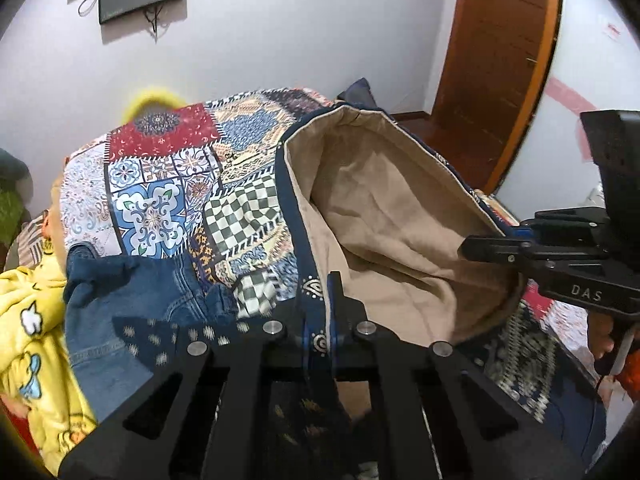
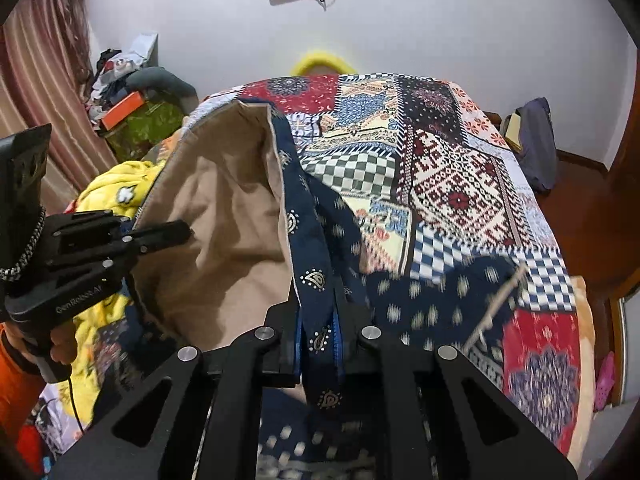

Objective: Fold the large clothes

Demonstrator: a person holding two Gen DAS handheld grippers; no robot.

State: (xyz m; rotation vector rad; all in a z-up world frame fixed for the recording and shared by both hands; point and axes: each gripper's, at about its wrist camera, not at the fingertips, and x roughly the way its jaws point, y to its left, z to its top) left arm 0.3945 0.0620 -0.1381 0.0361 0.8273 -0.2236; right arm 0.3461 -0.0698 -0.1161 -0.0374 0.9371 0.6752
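Observation:
A large navy garment with a pale paisley print and a tan lining (image 1: 400,208) hangs lifted between both grippers over the bed. In the left wrist view my left gripper (image 1: 320,312) is shut on the navy hem. My right gripper (image 1: 486,246) comes in from the right, shut on the far edge of the same cloth. In the right wrist view my right gripper (image 2: 320,320) pinches a folded navy hem strip, with the tan lining (image 2: 224,208) spread open to its left. There the left gripper (image 2: 174,232) grips the opposite edge, held by a hand in an orange sleeve.
A patchwork bedspread (image 1: 168,184) covers the bed under the garment. Blue jeans (image 1: 132,300) and a yellow printed garment (image 1: 28,312) lie at the left. A wooden door (image 1: 500,60) stands at the right, and clutter with an orange box (image 2: 124,108) sits beyond the bed's left side.

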